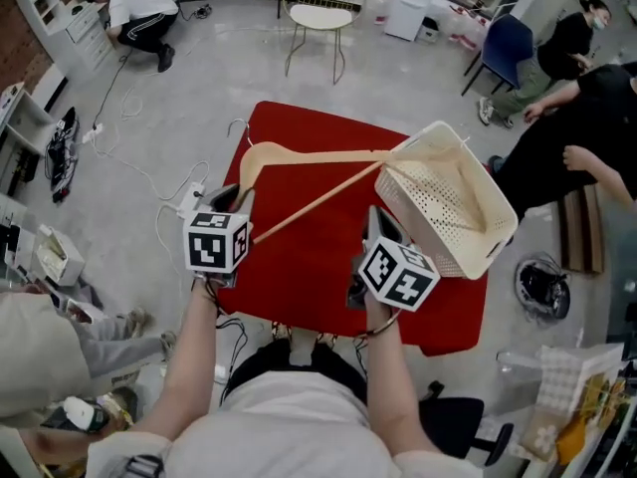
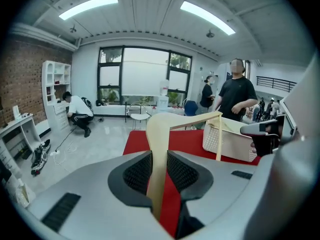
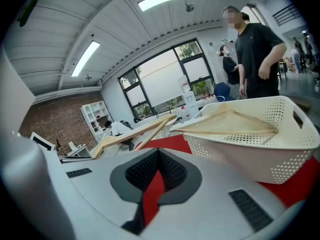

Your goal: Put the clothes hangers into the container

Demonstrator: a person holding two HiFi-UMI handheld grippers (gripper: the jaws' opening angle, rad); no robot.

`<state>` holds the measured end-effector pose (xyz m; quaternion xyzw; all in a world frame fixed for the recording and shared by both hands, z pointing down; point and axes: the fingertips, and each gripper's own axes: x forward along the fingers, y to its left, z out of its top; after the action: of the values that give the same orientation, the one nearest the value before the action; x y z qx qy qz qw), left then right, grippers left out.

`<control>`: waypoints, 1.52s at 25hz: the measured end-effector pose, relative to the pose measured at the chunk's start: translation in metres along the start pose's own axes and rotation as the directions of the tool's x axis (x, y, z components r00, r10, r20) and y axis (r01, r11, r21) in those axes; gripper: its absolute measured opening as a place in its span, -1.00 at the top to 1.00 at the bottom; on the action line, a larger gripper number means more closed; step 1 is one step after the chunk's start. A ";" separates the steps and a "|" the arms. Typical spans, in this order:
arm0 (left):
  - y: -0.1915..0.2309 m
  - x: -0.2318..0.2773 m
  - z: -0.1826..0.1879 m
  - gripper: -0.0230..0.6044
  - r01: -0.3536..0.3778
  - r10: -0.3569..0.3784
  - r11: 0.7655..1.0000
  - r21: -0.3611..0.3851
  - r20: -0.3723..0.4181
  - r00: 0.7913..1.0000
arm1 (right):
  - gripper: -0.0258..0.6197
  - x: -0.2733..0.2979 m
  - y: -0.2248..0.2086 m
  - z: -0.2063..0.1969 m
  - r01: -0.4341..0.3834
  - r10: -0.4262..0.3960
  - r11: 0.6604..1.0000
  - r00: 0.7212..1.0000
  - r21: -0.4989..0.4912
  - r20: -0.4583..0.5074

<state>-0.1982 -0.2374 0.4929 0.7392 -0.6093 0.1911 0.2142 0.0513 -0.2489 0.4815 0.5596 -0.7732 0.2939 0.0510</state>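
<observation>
Loading step: one hanger held out toward the basket.
Head view: the left gripper [image 1: 231,195] held a hanger [image 1: 318,155] over the table [image 1: 299,277], its far end at the basket [image 1: 443,242] on the right. Left gripper view: jaws clamped on its arm. Right gripper view: the right gripper [image 3: 157,155] was together and empty, and a second hanger [image 3: 235,130] lay inside. The next move likely needs it over the rim, then release. Two hangers, one basket.

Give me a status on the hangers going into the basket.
Done: one wooden hanger already lies in the white basket. In hand: the left gripper is clamped on a second hanger, its far end at the basket's rim, not yet inside. The right gripper is shut and empty. Left: drop that hanger in; no others show on the red table.
</observation>
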 end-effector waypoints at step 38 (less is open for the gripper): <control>-0.274 0.090 0.072 0.61 0.397 -0.377 0.790 0.467 -0.140 0.915 | 0.87 -0.152 -0.200 0.050 0.349 -0.396 0.906 0.899 0.240 0.186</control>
<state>0.0888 -0.3056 0.4591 0.8739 -0.3728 0.3042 0.0683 0.2991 -0.1876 0.4584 0.7303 -0.6181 0.2880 -0.0401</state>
